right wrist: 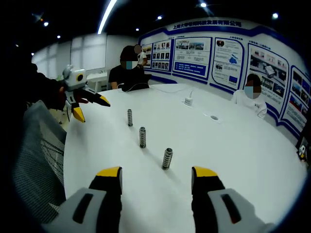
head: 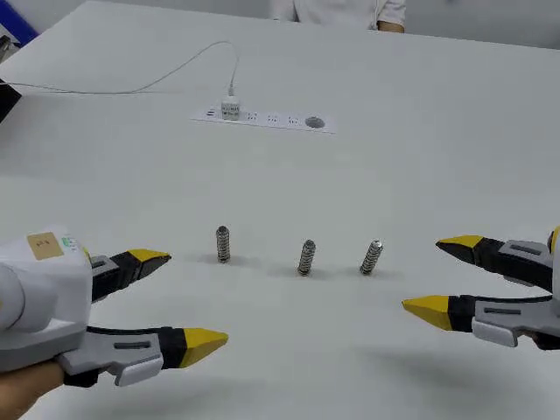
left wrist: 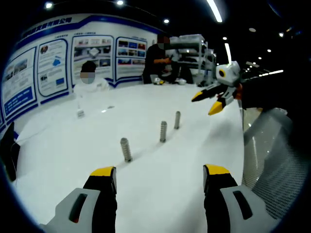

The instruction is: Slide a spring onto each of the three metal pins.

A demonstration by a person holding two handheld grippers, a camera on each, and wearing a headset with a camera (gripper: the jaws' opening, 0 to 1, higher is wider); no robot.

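Head view, looking down on a white tabletop (head: 394, 166). Three springs stand in a row across the centre of the frame: the left spring (head: 223, 244), the middle spring (head: 306, 257) and the right spring (head: 372, 257), which leans slightly to the right. Each appears to sit over its pin, with the pins mostly hidden inside the coils, so the threading step looks finished for all three.

The left gripper (head: 188, 297) is at lower left, its yellow-tipped fingers (head: 203, 337) spread apart and holding nothing. The left spring stands just beyond them toward the centre, not touching. The right gripper (head: 426, 276) is at the right edge, its fingers (head: 429, 308) likewise spread and empty, near the right spring but apart from it.

The next move probably calls for little more than checking that the leaning spring is fully seated — a light nudge at most.

A power strip (head: 262, 117) with a white cable (head: 175, 70) lies in the upper part of the frame.
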